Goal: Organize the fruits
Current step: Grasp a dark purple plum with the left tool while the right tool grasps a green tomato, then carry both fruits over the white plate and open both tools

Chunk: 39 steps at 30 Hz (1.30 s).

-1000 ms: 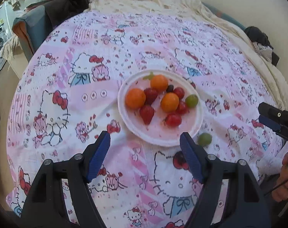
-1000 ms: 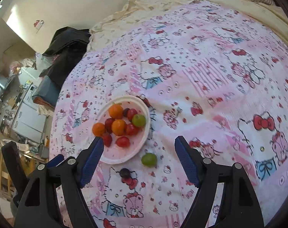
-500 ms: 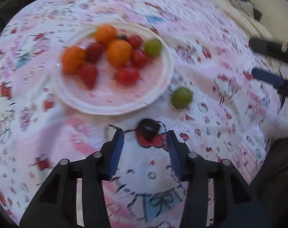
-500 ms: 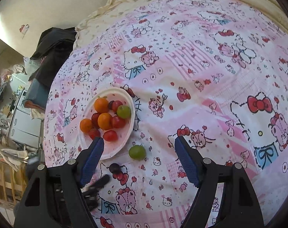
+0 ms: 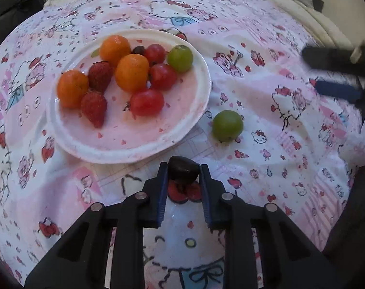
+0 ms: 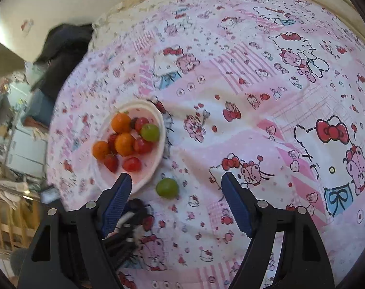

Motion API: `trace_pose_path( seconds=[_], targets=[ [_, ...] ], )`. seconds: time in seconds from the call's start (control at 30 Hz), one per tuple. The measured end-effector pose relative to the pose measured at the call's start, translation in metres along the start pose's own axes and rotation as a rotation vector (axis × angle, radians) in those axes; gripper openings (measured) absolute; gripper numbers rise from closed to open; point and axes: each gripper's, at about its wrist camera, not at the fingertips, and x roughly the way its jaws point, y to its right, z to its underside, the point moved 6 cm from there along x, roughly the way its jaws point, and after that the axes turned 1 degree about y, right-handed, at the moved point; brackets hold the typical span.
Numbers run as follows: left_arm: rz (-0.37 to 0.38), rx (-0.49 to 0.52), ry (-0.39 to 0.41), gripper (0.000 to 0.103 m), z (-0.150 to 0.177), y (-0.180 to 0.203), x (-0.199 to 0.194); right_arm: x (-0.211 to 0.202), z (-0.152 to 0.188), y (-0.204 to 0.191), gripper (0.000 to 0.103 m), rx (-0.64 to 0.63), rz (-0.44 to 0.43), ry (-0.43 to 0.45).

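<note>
Two blue pads of our left gripper (image 5: pixel 183 172) pinch a dark grape (image 5: pixel 183 171), its long axis lying crosswise between the jaws, just off the near rim of the white plate (image 5: pixel 134 154) on the cartoon-print bedspread (image 5: pixel 266 173). Our right gripper (image 6: pixel 176 181) hangs unclenched, holding nothing, above a green grape (image 6: pixel 167 187) that lies on the bedspread beside the plate. On the plate we see oranges, strawberries, cherry tomatoes and another green grape. From the right wrist view, the left gripper is a dark blur and the grape is hidden.
</note>
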Motion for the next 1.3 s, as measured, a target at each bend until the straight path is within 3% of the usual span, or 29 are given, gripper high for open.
trace_pose_path(
  seconds=[0.2,0.33,0.57,0.63,0.77,0.93,1.3],
  targets=[
    [-0.022,-0.072,0.022,0.021,0.005,-0.018,-0.025,0.04,0.016,-0.01,0.078,-0.106,0.084,-0.108],
    [-0.027,-0.113,0.045,0.021,0.009,-0.031,-0.041,0.065,0.024,-0.03,0.073,-0.259,0.156,-0.136],
    [-0.056,-0.14,0.091,0.021,0.01,-0.047,-0.064,0.093,0.034,-0.044,0.069,-0.387,0.231,-0.175],
    [-0.062,-0.155,0.091,0.021,0.01,-0.052,-0.066,0.097,0.036,-0.043,0.063,-0.403,0.238,-0.19],
    [-0.074,-0.174,0.101,0.021,0.008,-0.058,-0.07,0.097,0.038,-0.047,0.043,-0.431,0.23,-0.197],
    [-0.1,-0.167,0.11,0.021,0.009,-0.061,-0.069,0.096,0.038,-0.044,0.033,-0.42,0.208,-0.205],
    [-0.122,-0.202,0.116,0.021,0.01,-0.074,-0.071,0.065,0.03,-0.027,0.032,-0.292,0.137,-0.16]
  ],
)
